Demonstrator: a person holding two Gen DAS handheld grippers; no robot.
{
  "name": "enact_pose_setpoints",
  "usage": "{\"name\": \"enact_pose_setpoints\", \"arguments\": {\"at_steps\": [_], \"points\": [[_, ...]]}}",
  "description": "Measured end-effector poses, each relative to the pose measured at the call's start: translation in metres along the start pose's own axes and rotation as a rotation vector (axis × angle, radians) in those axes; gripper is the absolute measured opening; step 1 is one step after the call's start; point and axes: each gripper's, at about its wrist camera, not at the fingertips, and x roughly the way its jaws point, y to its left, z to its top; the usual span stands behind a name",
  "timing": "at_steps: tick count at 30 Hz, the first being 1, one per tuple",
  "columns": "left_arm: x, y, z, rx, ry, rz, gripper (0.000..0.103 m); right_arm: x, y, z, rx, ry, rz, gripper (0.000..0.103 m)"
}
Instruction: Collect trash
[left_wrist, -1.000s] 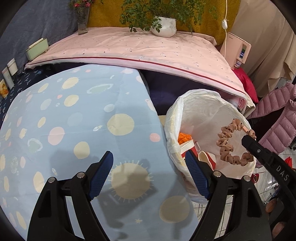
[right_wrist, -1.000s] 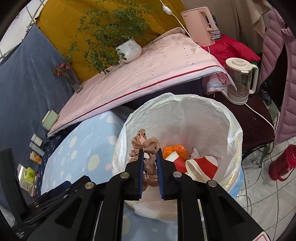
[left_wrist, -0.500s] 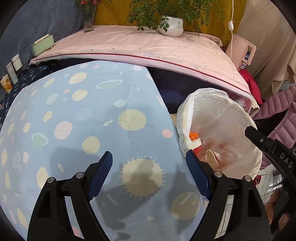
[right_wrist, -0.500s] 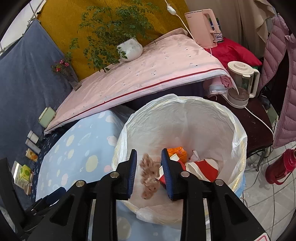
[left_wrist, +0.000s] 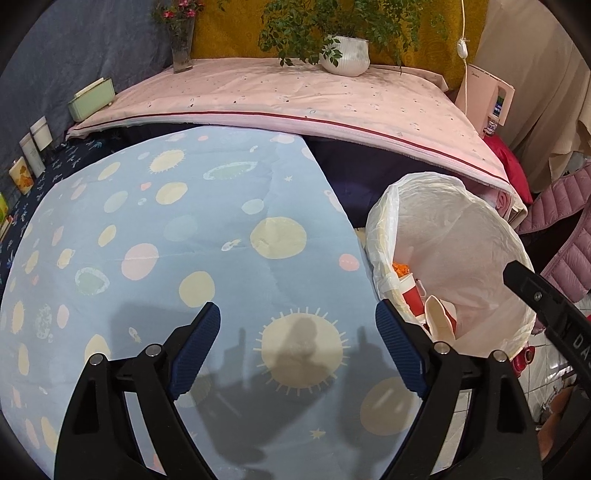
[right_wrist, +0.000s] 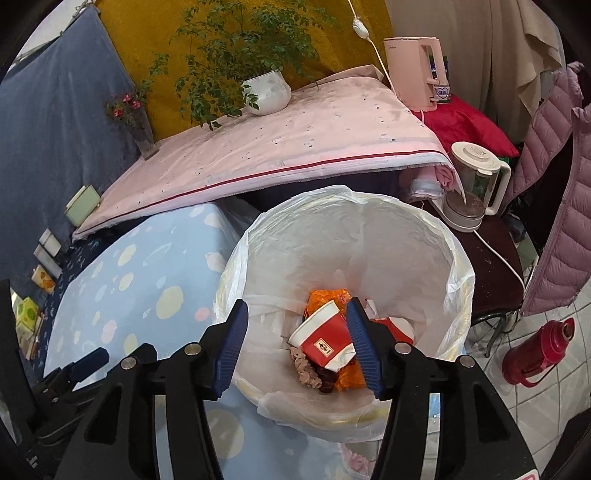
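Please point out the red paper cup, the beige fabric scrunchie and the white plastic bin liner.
red paper cup (right_wrist: 322, 341), right wrist view, its side wall
beige fabric scrunchie (right_wrist: 304, 371), right wrist view, its ruffled edge
white plastic bin liner (right_wrist: 369, 236), right wrist view, its far inner wall

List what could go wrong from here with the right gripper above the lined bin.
1. The right gripper hangs over the bin with jaws opening and nothing between them; dipping lower could snag the thin white liner.
2. The scrunchie lies beside the red paper cup in the bin; reaching back in could drag trash out.
3. The left gripper is open close beside the bin, so a swing could knock it.
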Motion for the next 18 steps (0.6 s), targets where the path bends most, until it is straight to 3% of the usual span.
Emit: {"name": "enact_pose_setpoints", "arguments": {"at_steps": [9, 18], "points": [[-0.01, -0.004, -0.007, 0.035, -0.02, 0.023, 0.086, -0.015, 0.009, -0.013, -0.094, -0.009, -0.071, 0.073], [-0.013, -0.003, -0.017, 0.048, -0.015, 0.035, 0.088, -0.026, 0.005, -0.023, -0.102, -0.002, -0.103, 0.084]]}}
